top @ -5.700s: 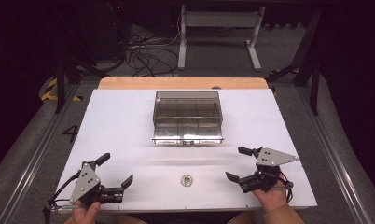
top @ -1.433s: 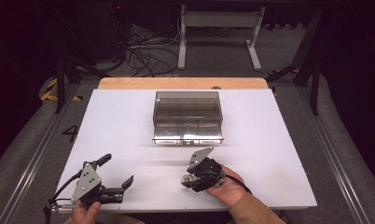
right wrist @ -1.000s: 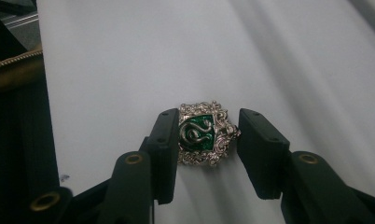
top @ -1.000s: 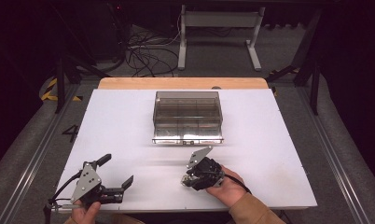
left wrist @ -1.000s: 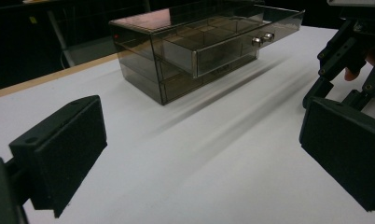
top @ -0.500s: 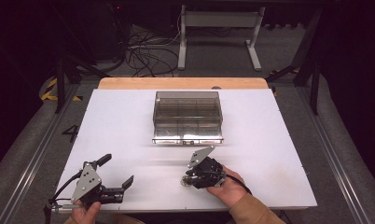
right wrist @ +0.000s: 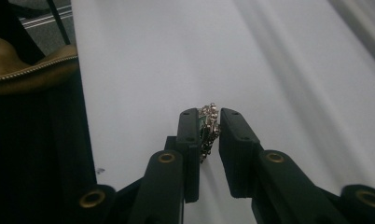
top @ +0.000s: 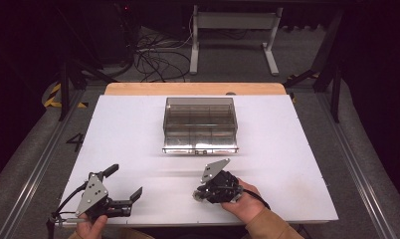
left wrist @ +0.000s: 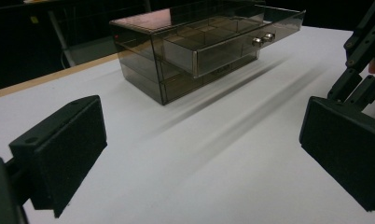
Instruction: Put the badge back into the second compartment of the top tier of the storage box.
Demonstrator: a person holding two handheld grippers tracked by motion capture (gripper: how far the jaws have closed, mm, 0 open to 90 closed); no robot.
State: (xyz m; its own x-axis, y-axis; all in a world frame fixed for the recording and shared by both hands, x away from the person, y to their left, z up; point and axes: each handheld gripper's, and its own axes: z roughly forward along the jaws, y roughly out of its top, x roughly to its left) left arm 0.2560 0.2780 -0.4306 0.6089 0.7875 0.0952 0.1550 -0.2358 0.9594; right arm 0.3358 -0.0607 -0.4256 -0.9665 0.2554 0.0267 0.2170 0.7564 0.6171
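A small sparkling piece of jewellery (right wrist: 209, 120), set with silvery beads, is clamped between the pads of my right gripper (right wrist: 208, 128) just above the white table. In the high view the right gripper (top: 199, 194) sits at the front centre, pointing left, the piece barely visible at its tips. My left gripper (top: 124, 181) rests at the front left, open and empty, its pads (left wrist: 64, 149) wide apart. A smoky clear drawer box (top: 200, 124) stands at mid table; its top drawer (left wrist: 232, 39) with two metal knobs is pulled out.
The white table top (top: 287, 149) has a wooden strip (top: 195, 88) along its far edge. Metal rails run down both sides. A brown sleeve (right wrist: 31, 65) shows left of the right gripper. The right gripper's linkage (left wrist: 363, 46) appears at the left gripper view's right edge.
The right gripper has come from the front right to the front centre, where the small piece lay, and closed on it. Over the last second it barely shifts. The left gripper stays put.
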